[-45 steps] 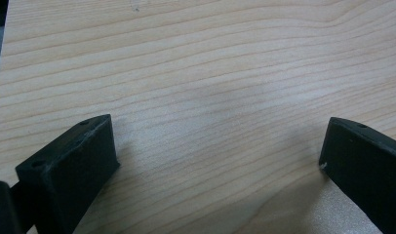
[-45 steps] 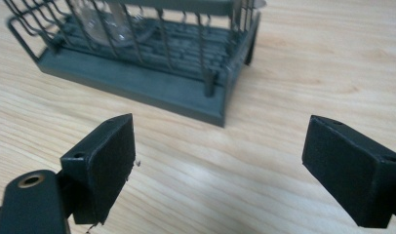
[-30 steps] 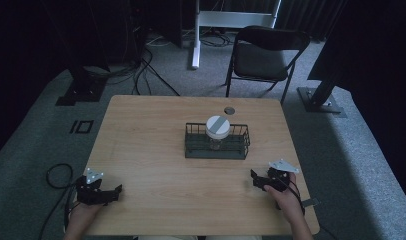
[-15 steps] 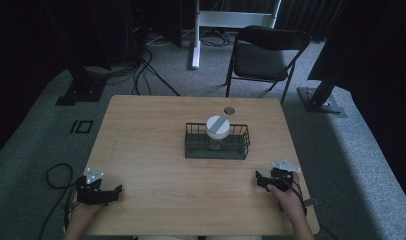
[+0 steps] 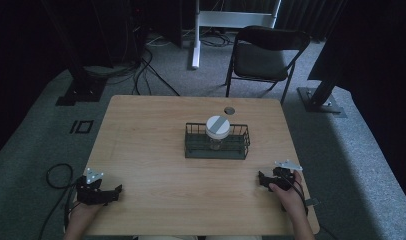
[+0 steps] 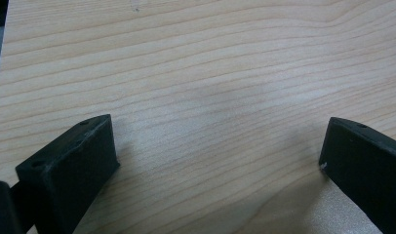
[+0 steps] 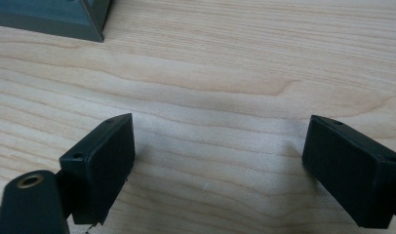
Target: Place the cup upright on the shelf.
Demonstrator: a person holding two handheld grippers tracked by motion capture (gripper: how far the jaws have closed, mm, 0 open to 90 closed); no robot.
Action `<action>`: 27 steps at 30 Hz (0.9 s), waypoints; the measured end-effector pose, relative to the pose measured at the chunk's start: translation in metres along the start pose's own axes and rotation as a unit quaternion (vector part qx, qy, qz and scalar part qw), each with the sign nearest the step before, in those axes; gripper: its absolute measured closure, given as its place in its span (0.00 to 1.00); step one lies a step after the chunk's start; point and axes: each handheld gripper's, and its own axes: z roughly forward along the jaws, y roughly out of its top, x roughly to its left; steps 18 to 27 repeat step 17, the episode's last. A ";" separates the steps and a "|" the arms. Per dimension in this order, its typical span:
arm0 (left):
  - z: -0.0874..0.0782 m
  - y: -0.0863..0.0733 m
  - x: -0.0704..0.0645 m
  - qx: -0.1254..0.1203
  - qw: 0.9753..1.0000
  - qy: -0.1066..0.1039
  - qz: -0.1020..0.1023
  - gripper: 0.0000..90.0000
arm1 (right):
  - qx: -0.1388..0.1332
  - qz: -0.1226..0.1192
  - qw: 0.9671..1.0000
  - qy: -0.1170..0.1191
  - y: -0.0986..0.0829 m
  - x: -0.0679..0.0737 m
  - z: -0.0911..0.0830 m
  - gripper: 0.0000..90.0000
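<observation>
Both grippers resting w/ jaws apart, holding nothing: left gripper [image 5: 107, 192] & right gripper [image 5: 265, 180] sitting at worktop [image 5: 141, 150] near edge; jar [image 5: 218, 129] standing upright in wire basket [image 5: 217, 152] mid-worktop, probably awaiting pickup.

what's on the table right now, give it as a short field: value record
table: light wood
basket: dark wire basket near the table's middle
jar: white-lidded jar standing inside the basket
left gripper: open, near front left edge, holds nothing
right gripper: open, near front right edge, holds nothing
small disc: on the table behind the basket
</observation>
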 end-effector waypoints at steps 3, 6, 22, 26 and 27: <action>0.000 0.000 0.000 0.000 1.000 0.000 0.000 0.01 | 0.000 0.003 1.000 0.006 0.000 -0.002 0.000 0.13; 0.000 0.000 0.000 0.001 1.000 0.000 0.001 0.01 | -0.001 0.003 1.000 0.007 0.000 -0.002 0.000 0.12; 0.000 0.000 0.000 0.001 1.000 0.002 -0.001 0.01 | 0.001 -0.004 1.000 0.004 0.000 0.000 0.001 0.12; 0.000 0.000 0.000 0.001 1.000 0.002 -0.001 0.01 | 0.001 -0.004 1.000 0.004 0.000 0.000 0.001 0.12; 0.000 0.000 0.000 0.001 1.000 0.002 -0.001 0.01 | 0.001 -0.004 1.000 0.004 0.000 0.000 0.001 0.12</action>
